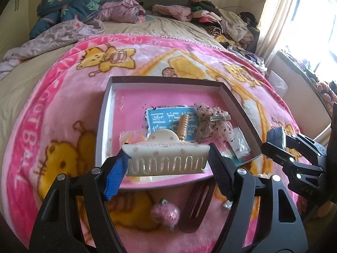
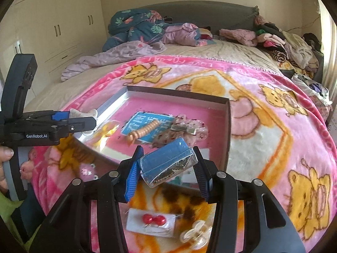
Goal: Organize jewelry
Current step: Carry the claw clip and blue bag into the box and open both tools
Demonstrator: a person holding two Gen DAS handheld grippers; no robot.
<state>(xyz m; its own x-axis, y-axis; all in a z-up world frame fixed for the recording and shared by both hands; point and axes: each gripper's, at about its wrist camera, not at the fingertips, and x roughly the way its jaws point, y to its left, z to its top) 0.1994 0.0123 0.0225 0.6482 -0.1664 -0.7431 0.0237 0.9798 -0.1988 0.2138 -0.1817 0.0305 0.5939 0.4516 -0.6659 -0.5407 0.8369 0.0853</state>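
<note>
I have both grippers loaded over the near edge of the box (image 1: 106, 113) on the pink blanket (image 1: 63, 97). My left gripper (image 1: 167, 160) pinches the cream hair claw (image 1: 166, 154) by its ends, teeth toward the camera; my right gripper (image 2: 166, 166) is clamped on a clear packet with a blue card (image 2: 168, 160). This looks like the drop-off step: both pieces need carrying forward past the rim, then releasing onto bare pink floor beside the orange spiral tie (image 1: 182, 127) (the middle is already crowded). A dark snap clip (image 1: 197, 206), a fuzzy pink piece (image 1: 165, 213) and red earrings on a card (image 2: 152, 221) wait outside.
</note>
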